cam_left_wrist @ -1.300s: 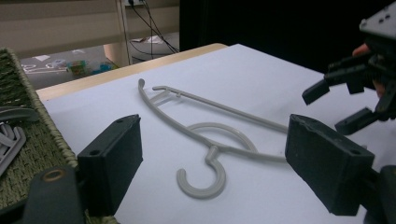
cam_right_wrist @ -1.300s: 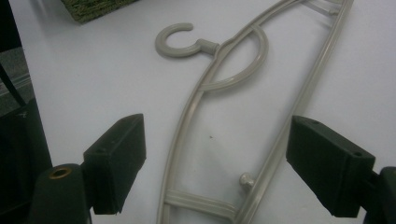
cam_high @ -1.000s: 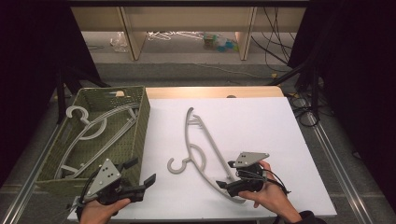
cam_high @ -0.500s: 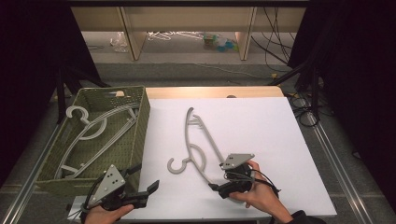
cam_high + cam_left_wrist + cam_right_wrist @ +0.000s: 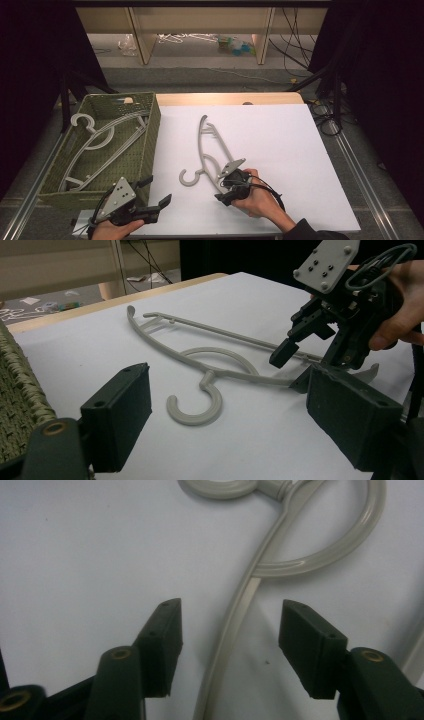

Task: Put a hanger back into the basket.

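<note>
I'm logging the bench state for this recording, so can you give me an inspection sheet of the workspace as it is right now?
Surface: white table top with a bare wooden strip along its far edge.
Job's things: one grey hanger lies flat on the table; green woven basket at the left holds more hangers.
Clutter: nothing seen on the table.
Grippers: left gripper open, at the near edge beside the basket; right gripper open, its jaws astride the hanger's arm and not closed on it.
Cables: a black cable loops over the right hand.
Surroundings: black curtains, wooden shelving behind, cables and small litter on the floor.
</note>
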{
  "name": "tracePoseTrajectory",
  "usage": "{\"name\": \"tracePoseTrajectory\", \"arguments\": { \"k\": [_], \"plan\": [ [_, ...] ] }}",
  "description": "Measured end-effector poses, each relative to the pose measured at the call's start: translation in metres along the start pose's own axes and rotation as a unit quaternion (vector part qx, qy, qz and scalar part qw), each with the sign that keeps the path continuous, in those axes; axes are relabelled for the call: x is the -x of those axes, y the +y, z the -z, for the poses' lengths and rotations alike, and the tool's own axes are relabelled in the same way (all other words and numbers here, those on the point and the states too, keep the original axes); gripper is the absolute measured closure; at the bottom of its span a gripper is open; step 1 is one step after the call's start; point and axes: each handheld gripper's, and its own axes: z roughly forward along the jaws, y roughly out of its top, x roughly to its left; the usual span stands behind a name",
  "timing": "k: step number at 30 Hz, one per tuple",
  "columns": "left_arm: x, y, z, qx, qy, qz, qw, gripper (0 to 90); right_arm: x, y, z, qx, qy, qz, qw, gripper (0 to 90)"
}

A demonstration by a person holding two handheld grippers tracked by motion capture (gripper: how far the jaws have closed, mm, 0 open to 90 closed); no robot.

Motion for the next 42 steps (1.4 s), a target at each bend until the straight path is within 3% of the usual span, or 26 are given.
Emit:
{"name": "tracePoseTrajectory", "arguments": {
  "k": [6,9,14,16,20,26,30,37,42],
  "plan": [
    [-0.001,0.0,0.0,-0.001,-0.006,-0.008,0.9999,18.0,0.002,0.012,-0.013,-0.042,0.009,-0.007,0.9991,58.4],
    [-0.001,0.0,0.0,-0.006,-0.004,-0.009,0.9999,18.1,0.004,0.016,-0.013,-0.049,0.008,-0.003,0.9988,62.6],
    [-0.001,0.0,-0.001,-0.007,-0.006,-0.014,0.9999,18.1,0.008,0.028,-0.017,-0.094,0.016,-0.005,0.9955,67.8],
    [0.001,-0.001,-0.001,-0.007,-0.007,-0.002,1.0,18.1,0.011,0.029,-0.018,-0.097,0.02,-0.009,0.995,68.0],
    [0.0,0.0,-0.002,-0.007,-0.013,-0.019,0.9997,18.4,0.016,0.031,-0.018,-0.102,0.032,-0.017,0.9941,71.5],
    [0.001,-0.001,-0.002,-0.012,-0.006,-0.02,0.9997,18.7,0.018,0.03,-0.018,-0.1,0.035,-0.018,0.9942,75.3],
    [0.002,-0.002,-0.003,-0.012,-0.01,-0.021,0.9997,18.8,0.018,0.029,-0.016,-0.102,0.028,-0.006,0.9944,81.7],
    [0.002,-0.001,-0.002,-0.015,-0.004,-0.027,0.9995,19.2,0.017,0.024,-0.009,-0.116,0.035,0.035,0.9921,81.8],
    [0.002,-0.002,-0.004,-0.022,-0.004,-0.043,0.9988,19.9,0.016,0.02,0.012,-0.103,0.046,0.07,0.9911,81.9]
  ]
}}
